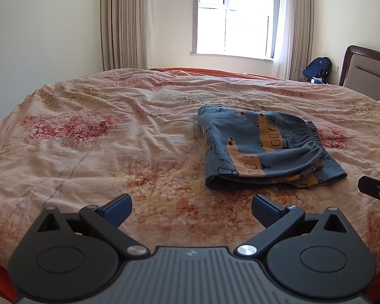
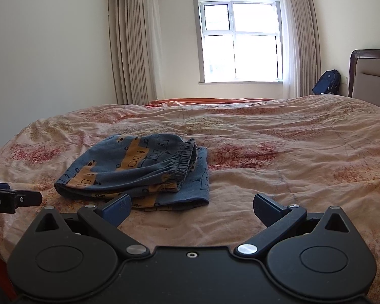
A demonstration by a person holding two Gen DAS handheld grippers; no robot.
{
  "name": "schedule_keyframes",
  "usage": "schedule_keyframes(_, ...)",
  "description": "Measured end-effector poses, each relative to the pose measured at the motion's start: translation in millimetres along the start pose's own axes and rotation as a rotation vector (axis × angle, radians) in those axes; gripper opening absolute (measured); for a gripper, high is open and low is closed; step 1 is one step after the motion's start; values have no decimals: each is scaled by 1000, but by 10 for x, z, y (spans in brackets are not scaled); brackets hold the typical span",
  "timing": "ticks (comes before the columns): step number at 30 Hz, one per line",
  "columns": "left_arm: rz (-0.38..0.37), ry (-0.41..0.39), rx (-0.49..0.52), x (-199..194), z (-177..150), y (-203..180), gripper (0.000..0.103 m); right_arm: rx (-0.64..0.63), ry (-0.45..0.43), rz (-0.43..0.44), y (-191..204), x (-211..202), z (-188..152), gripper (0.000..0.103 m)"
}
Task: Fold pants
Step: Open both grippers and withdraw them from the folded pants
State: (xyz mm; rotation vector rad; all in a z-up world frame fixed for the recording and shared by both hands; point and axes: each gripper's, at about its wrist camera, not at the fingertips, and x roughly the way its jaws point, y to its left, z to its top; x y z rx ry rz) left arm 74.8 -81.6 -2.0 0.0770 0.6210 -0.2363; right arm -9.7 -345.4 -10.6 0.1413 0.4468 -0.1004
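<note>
Blue pants (image 1: 263, 149) with orange bands and small black drawings lie folded into a compact stack on the bed, elastic waistband on top toward the right. The same pants (image 2: 141, 172) show left of centre in the right wrist view. My left gripper (image 1: 191, 209) hovers open over the bedspread, a little short of the pants and to their left, nothing between its blue pads. My right gripper (image 2: 192, 209) is open too, just in front of the stack's near right corner, its left finger (image 2: 119, 207) overlapping the fabric edge in view. Each gripper's tip appears at the other view's edge.
A wrinkled pink floral bedspread (image 1: 101, 139) covers the wide bed. An orange sheet (image 2: 210, 100) shows at the far edge. A headboard (image 2: 372, 76) stands at right, a blue backpack (image 2: 328, 82) by the wall, and a bright window (image 2: 240, 40) with curtains behind.
</note>
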Motion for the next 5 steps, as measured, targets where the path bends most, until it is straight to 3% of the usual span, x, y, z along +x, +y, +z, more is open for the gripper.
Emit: schedule_keyframes(5, 0, 32, -10, 118, 1, 16, 103, 6, 22, 3, -18, 122, -18, 102)
